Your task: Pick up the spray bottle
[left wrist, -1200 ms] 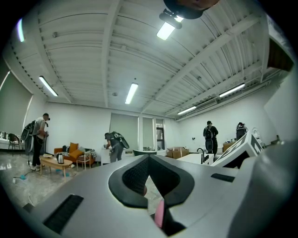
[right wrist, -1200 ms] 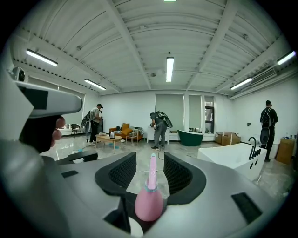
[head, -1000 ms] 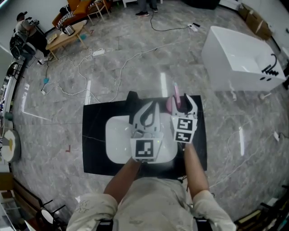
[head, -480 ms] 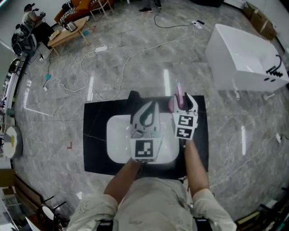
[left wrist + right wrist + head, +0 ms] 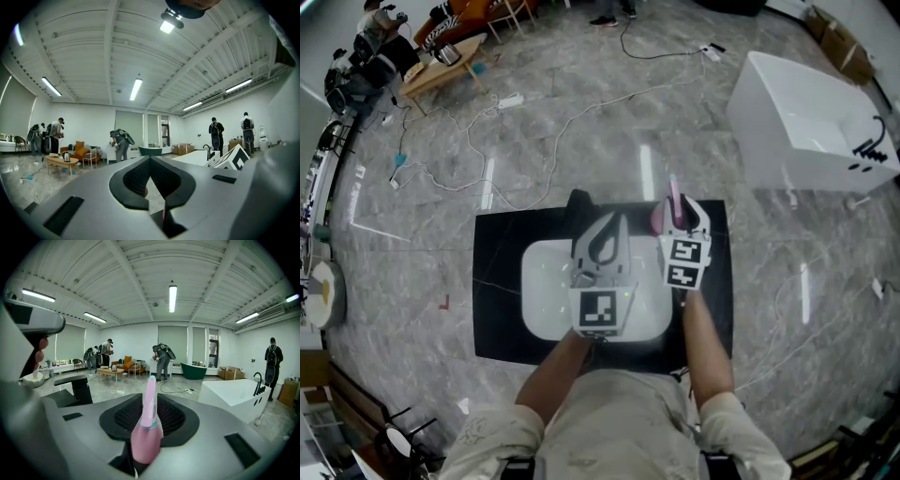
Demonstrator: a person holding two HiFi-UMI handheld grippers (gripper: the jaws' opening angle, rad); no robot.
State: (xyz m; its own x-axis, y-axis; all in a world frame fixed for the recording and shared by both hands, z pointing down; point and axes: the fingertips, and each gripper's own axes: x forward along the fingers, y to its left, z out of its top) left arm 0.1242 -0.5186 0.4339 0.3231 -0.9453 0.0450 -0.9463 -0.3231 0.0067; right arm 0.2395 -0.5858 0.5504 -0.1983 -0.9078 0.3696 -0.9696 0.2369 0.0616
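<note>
A pink spray bottle (image 5: pixel 673 201) stands upright on the black mat (image 5: pixel 499 281), near its far right part. My right gripper (image 5: pixel 679 217) reaches around it from the near side. In the right gripper view the spray bottle (image 5: pixel 146 439) fills the gap of the right gripper (image 5: pixel 149 400); the jaws are closing and the pads meet its sides. My left gripper (image 5: pixel 609 225) hovers over the white basin (image 5: pixel 542 281) to the left of the bottle. The left gripper (image 5: pixel 150 159) has its tips together and holds nothing.
A small black object (image 5: pixel 576 200) sits at the mat's far edge. A white bathtub (image 5: pixel 797 122) stands on the floor at the far right. Cables (image 5: pixel 525 112) trail across the grey floor, and a low wooden table (image 5: pixel 441 67) stands far left with people near it.
The right gripper has sunk a little around the bottle and its jaws have drawn in on it. The left gripper has stayed in place.
</note>
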